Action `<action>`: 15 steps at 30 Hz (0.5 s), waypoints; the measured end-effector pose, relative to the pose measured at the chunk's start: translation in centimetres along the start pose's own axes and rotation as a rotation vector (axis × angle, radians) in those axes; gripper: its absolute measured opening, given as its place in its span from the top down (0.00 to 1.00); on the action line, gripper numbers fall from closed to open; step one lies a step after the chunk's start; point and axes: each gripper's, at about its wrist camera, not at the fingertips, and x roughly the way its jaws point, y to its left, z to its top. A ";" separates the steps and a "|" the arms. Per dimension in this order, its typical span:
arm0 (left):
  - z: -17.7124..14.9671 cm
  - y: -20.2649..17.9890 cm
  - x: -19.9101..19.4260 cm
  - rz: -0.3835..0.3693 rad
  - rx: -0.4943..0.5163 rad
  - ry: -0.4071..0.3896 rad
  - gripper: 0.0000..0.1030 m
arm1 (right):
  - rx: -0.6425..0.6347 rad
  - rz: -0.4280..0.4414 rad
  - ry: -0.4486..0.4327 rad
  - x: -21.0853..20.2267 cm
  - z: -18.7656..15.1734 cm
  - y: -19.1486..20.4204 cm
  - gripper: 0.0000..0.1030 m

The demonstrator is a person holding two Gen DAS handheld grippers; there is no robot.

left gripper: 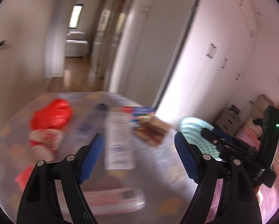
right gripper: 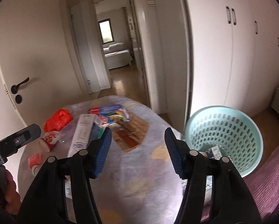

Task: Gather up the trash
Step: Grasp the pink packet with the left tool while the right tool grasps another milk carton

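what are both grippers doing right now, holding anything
left gripper: open, holding nothing, above the white box.
right gripper: open, holding nothing, beside the basket.

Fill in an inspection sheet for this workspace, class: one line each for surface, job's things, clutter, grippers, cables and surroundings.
Surface: round table under a patterned cloth.
Job's things: red bag, long white box, colourful box, brown wrapper, small red-and-white packets; mint basket beside the table, already holding some trash.
Clutter: nothing seen beyond the trash.
Grippers: left gripper and right gripper both open, empty, above the table.
Cables: nothing seen.
Surroundings: white door, hallway, wardrobes, pink bedding.
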 end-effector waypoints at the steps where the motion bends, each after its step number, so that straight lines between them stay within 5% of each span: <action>1: -0.2 1.5 -0.7 0.033 -0.008 -0.004 0.26 | -0.025 0.013 0.005 0.4 -0.1 1.4 0.45; 8: -2.9 13.6 -3.3 0.197 -0.099 0.073 0.26 | -0.084 0.047 0.128 6.1 -0.8 8.1 0.37; 15: -6.3 20.6 -2.1 0.131 -0.195 0.204 0.28 | -0.110 -0.033 0.219 10.9 -1.5 10.4 0.27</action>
